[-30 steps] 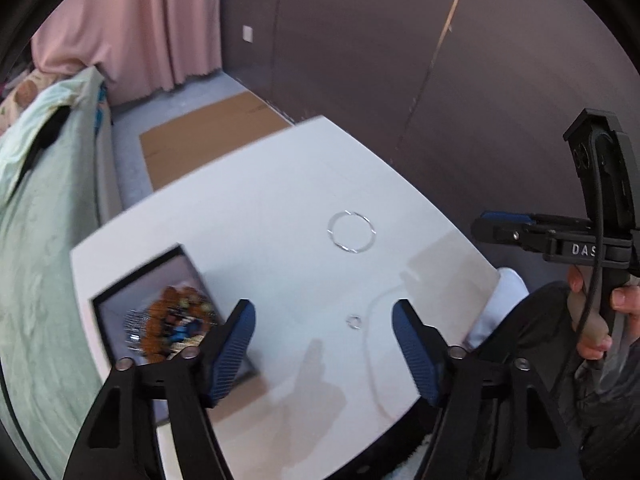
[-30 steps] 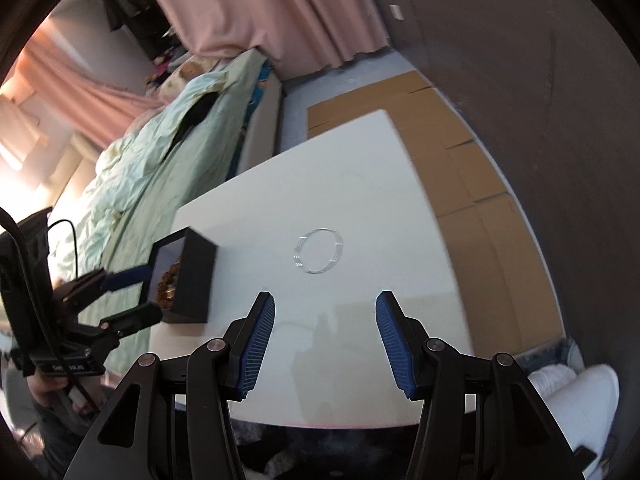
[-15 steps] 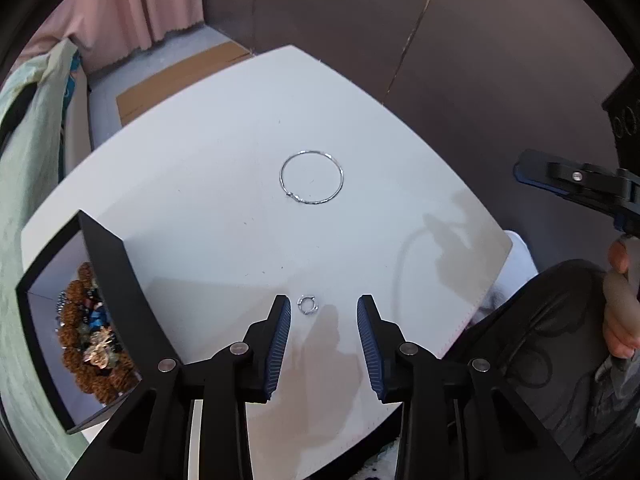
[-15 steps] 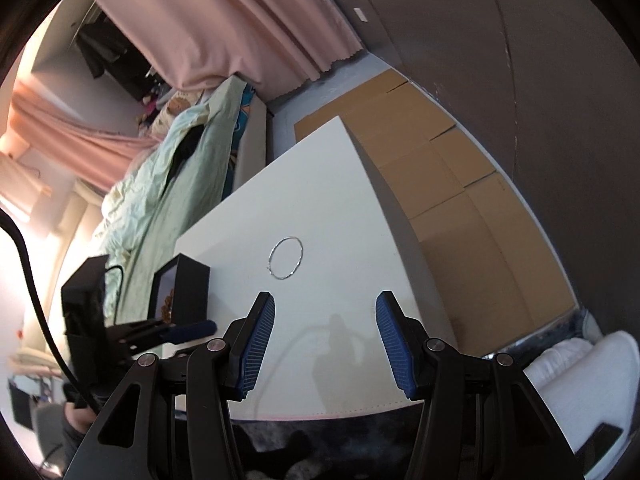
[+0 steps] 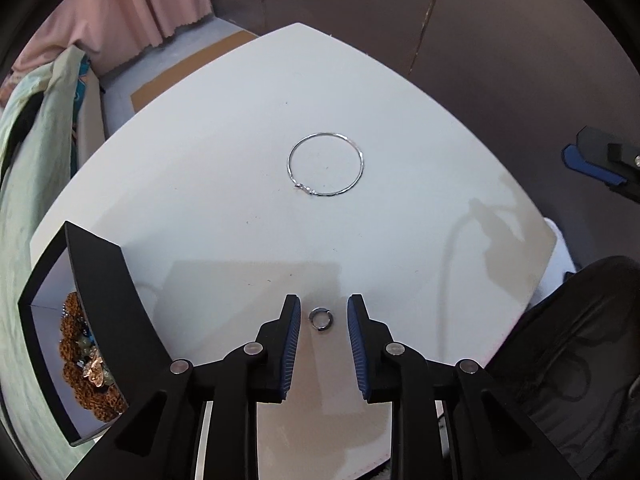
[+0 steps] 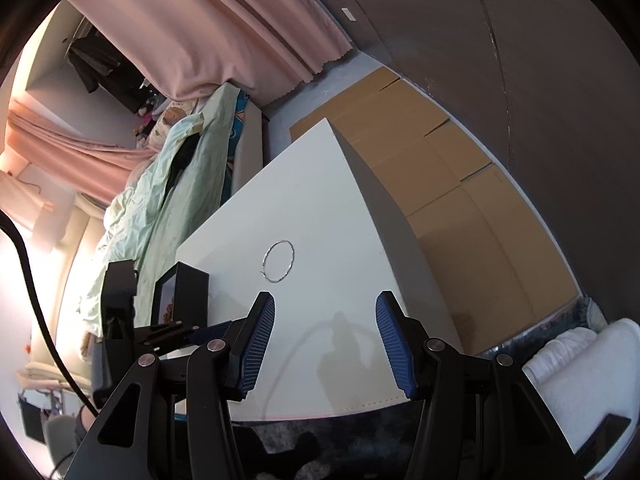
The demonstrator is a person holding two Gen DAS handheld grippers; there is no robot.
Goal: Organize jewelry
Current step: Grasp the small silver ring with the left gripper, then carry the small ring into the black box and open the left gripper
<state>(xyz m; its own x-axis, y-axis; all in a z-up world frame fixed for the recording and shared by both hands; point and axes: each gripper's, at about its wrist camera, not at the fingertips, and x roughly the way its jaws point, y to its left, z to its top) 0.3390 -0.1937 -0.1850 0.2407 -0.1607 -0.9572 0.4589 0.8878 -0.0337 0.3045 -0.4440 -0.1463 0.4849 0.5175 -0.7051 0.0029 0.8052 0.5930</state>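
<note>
Left gripper (image 5: pixel 320 312) brackets the small silver metal ring (image 5: pixel 319 318) (jaws apart, untouched) — close squarely; black box (image 5: pixel 96 280) at 9 o'clock.

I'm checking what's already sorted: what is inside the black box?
The black box holds brown beaded bracelets with some gold and blue pieces. Its near wall covers the rest of the interior.
</note>
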